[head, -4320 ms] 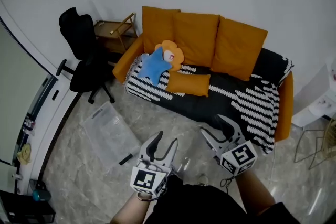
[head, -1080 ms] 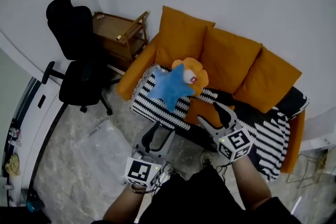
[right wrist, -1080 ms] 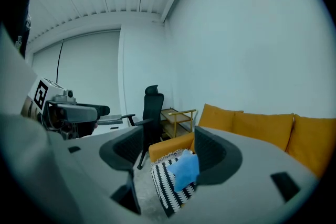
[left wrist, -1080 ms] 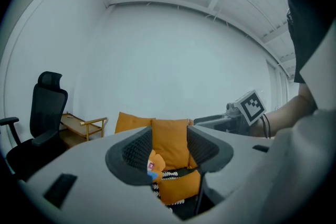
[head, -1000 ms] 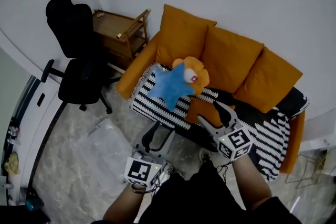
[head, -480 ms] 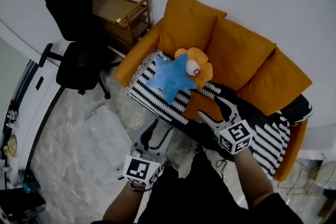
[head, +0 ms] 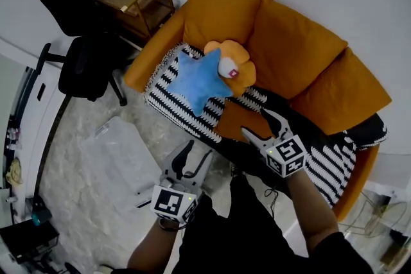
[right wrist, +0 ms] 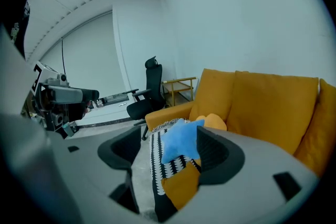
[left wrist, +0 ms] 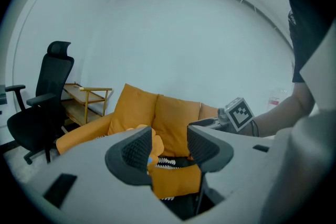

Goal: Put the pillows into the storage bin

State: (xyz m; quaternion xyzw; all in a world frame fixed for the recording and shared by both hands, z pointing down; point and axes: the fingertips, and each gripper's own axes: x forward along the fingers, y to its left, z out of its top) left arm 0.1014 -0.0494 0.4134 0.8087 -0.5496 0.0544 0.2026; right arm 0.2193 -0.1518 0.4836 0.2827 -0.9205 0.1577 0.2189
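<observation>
A blue star pillow (head: 199,80) and an orange flower pillow (head: 244,76) lie on the sofa's striped throw (head: 168,99). In front of them lies a small oblong orange pillow (head: 239,120), also in the left gripper view (left wrist: 176,182) and the right gripper view (right wrist: 181,184). My right gripper (head: 260,124) hovers open just above its near end; its jaws have just been opening, with nothing between them. My left gripper (head: 198,152) stands open over the floor short of the sofa, empty. The clear storage bin (head: 122,160) sits on the floor to its left.
Three large orange back cushions (head: 292,48) line the sofa. A black office chair (head: 80,42) and a wooden side table (head: 131,0) stand at the sofa's left end. Marble floor (head: 77,202) lies around the bin.
Both grippers have come forward and lower toward the sofa. The right one now reaches the small orange pillow. The sofa and pillows fill more of the head view.
</observation>
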